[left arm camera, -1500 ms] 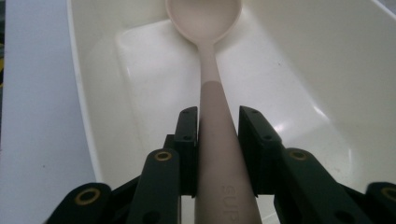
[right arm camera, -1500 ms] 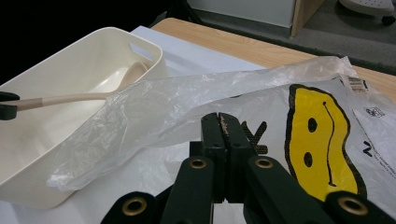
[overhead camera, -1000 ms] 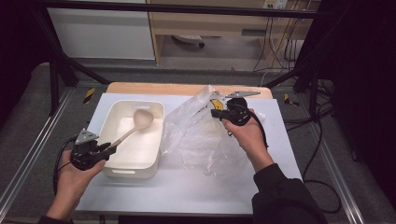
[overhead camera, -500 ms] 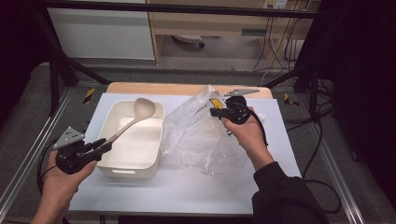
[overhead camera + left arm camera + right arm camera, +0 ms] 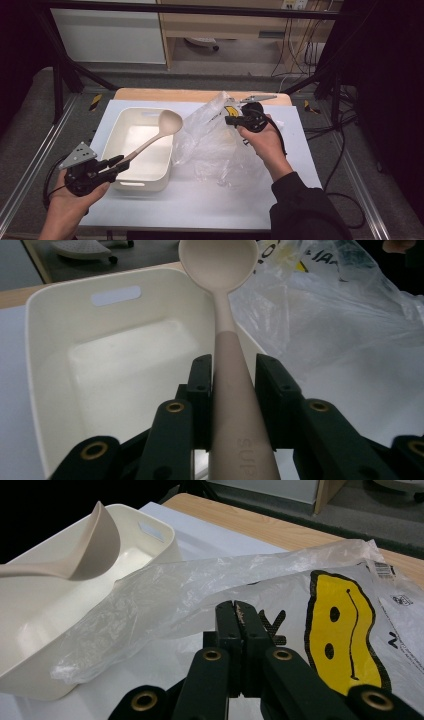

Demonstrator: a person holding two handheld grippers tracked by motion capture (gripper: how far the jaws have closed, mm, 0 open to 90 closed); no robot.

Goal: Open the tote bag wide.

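Note:
A beige ladle (image 5: 167, 123) is raised at a slant, its bowl over the right rim of a white plastic bin (image 5: 120, 185). My left gripper (image 5: 118, 161) is shut on its handle near the table's front left. In the left gripper view the handle (image 5: 231, 365) runs between the pads of that gripper (image 5: 233, 385), over the bin (image 5: 60, 340). A clear plastic bag (image 5: 215, 150) with a yellow smiley lies right of the bin. My right gripper (image 5: 230, 120) is shut on its far top edge. In the right gripper view the gripper (image 5: 236, 614) pinches the film (image 5: 200, 587) and lifts one layer.
A white sheet (image 5: 210, 205) covers the table, with a wooden strip (image 5: 165, 94) along the far edge. Metal frame rails (image 5: 30, 165) run along both sides, and cables (image 5: 340, 150) trail at the right. The bag's yellow face (image 5: 345, 630) lies flat beside the right jaws.
My left hand has pulled back toward the near left and risen. The ladle's bowl has come up out of the bin and swung right over its rim. The right hand has not moved.

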